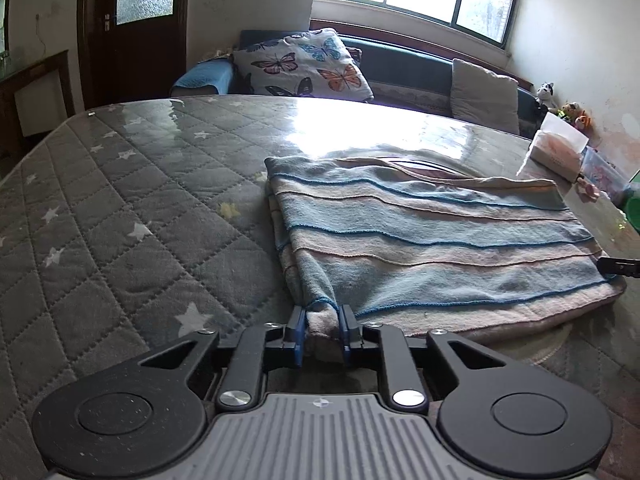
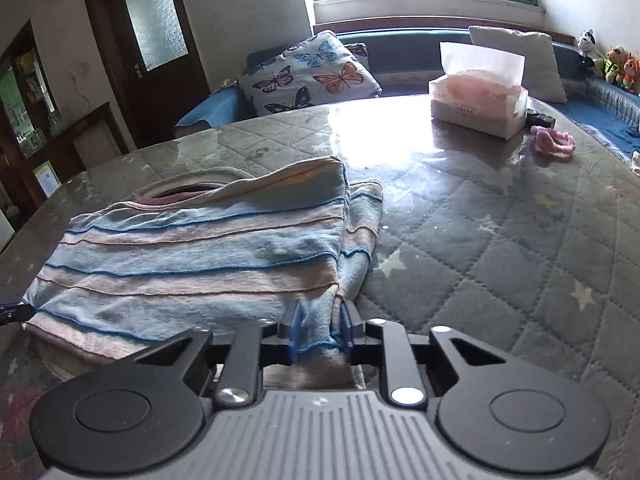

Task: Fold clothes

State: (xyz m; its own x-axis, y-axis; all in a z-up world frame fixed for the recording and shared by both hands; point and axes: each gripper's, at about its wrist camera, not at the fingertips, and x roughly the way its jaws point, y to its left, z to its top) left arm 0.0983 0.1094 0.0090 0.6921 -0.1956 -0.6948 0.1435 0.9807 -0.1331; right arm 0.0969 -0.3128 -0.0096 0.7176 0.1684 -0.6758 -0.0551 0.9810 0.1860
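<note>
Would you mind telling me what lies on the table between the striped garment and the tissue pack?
Nothing: in the right wrist view, only bare quilted table cover separates the striped garment from the tissue pack.

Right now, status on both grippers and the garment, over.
Left gripper shut on striped garment, near corner. Right gripper shut on the other near corner. Garment partly folded, lying on quilted table cover. Tissue box far off, nothing in the way.

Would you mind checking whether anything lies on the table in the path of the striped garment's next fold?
Nothing visible does. Both the left gripper and right gripper already clamp the striped garment, and the tissue box and pink item sit well beyond it.
</note>
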